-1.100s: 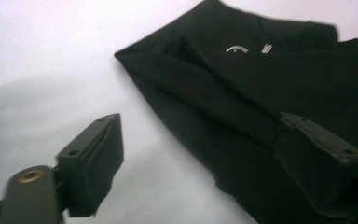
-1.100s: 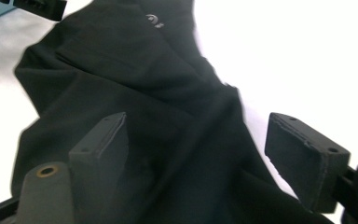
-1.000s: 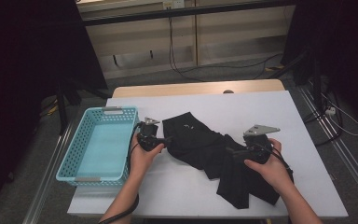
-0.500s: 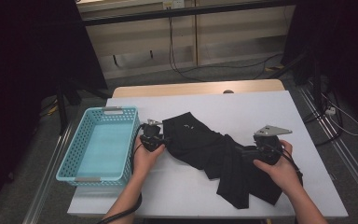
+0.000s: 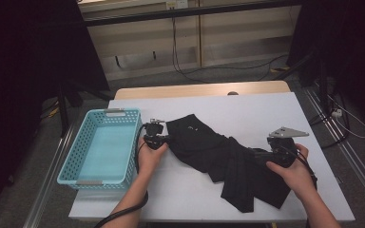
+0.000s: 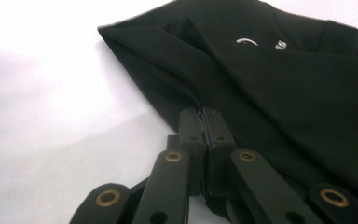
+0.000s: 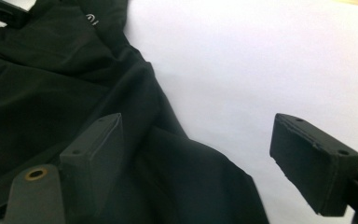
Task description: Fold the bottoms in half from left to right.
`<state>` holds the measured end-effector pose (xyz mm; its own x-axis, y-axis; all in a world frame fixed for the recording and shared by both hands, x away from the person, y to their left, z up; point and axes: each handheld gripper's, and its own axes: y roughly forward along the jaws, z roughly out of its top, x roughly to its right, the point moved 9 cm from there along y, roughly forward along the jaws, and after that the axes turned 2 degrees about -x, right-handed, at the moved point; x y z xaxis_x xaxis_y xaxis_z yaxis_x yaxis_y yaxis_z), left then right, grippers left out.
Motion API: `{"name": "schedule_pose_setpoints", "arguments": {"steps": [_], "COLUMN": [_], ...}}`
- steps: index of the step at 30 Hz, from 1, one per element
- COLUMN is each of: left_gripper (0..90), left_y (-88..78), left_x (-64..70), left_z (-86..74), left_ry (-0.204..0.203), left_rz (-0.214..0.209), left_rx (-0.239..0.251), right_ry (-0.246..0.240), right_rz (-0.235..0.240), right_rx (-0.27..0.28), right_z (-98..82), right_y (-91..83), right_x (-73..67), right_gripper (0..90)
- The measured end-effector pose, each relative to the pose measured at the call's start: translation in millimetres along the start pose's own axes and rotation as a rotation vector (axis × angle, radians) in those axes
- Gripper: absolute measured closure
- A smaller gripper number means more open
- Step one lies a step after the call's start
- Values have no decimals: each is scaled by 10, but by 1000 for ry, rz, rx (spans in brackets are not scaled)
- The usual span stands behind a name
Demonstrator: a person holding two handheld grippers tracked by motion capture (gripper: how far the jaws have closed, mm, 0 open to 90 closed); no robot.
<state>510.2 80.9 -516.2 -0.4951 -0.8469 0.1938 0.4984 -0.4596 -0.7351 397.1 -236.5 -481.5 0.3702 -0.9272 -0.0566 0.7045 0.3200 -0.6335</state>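
Note:
A black garment [image 5: 218, 152] lies crumpled across the middle of the white table [image 5: 266, 114]. My left gripper [image 5: 164, 139] is at the garment's left edge. Its jaws have just been closing, and in the left gripper view the left gripper [image 6: 205, 114] is shut on a thin fold of the garment [image 6: 284, 79]. At the garment's right end, my right gripper [image 5: 261, 154] points left. In the right gripper view the right gripper [image 7: 196, 128] stands open. One jaw rests over the garment [image 7: 51, 84], the other over bare table, with the cloth's edge between them untouched.
A light blue plastic basket [image 5: 123, 112] stands on the table's left part, close to my left hand. The table's far edge has a wooden strip [image 5: 199, 90]. Cables run over the floor beyond it.
The left jaws have closed onto the garment's left edge. My right hand has moved to the right, towards the garment's right end, with its jaws kept wide.

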Motion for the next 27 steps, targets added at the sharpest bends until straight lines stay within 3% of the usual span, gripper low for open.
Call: {"name": "schedule_pose_setpoints", "arguments": {"steps": [8,12,15,18,20,22,24,27], "left_gripper": [893,894,893,886,807,645,598,446], "left_y": [-54,-75,-102,-87,-83,-92,-100,-114], "left_x": [-287,-336,-351,-280,-248,-224,-186,-125], "left_z": [161,208,209,184,170,153,127,83], "left_ry": [-27,-54,-48,-21,-30,-34,-23,11], "left_rz": [113,130,148,129,114,106,95,95], "left_rx": [30,46,45,26,19,14,12,5], "right_ry": [4,19,18,27,17,7,9,26], "right_rz": [-38,-52,-52,-37,-29,-26,-19,-21], "right_rx": [-7,-15,-25,-40,-51,-59,-74,-91], "right_z": [-108,-197,-252,-298,-330,-359,-404,-475], "right_y": [-136,-201,-224,-210,-196,-196,-184,-177], "right_x": [180,285,319,299,274,259,260,287], "right_gripper": [183,198,252,352,422,517,526,576]}}
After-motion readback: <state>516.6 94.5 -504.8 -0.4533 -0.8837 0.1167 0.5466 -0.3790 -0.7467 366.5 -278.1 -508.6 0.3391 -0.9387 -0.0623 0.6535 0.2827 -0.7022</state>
